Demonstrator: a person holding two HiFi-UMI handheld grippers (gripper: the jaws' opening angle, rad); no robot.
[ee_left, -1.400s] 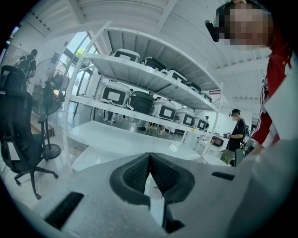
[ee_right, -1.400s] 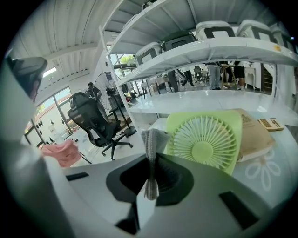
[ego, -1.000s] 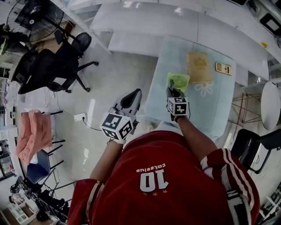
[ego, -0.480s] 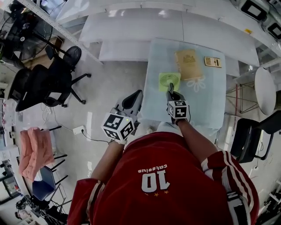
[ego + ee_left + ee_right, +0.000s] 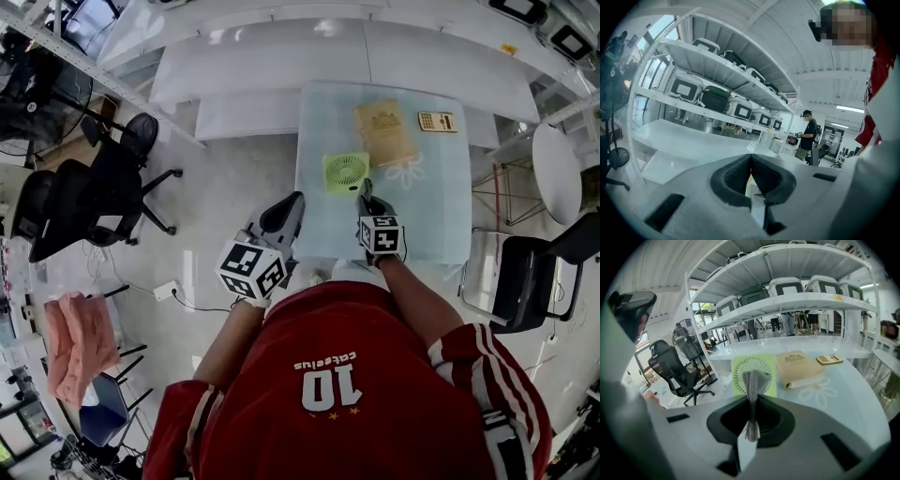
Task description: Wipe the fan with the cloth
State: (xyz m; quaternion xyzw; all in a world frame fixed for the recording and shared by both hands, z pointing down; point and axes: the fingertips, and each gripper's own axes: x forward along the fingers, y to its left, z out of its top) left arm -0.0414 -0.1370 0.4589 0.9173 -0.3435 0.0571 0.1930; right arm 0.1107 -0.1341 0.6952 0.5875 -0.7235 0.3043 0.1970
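Shelved workroom, glass table (image 5: 323,230). The green fan (image 5: 346,172) lies flat directly ahead of the right gripper (image 5: 364,194), which is clamped on a grey cloth (image 5: 751,383). The left gripper (image 5: 287,208), jaws together and empty, hangs beside the table's left edge, farther from the fan.

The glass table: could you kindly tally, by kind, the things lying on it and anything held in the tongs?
Green fan: 1
Tan book: 1
Calculator: 1
Grey cloth, held in the right tongs: 1
Total: 4
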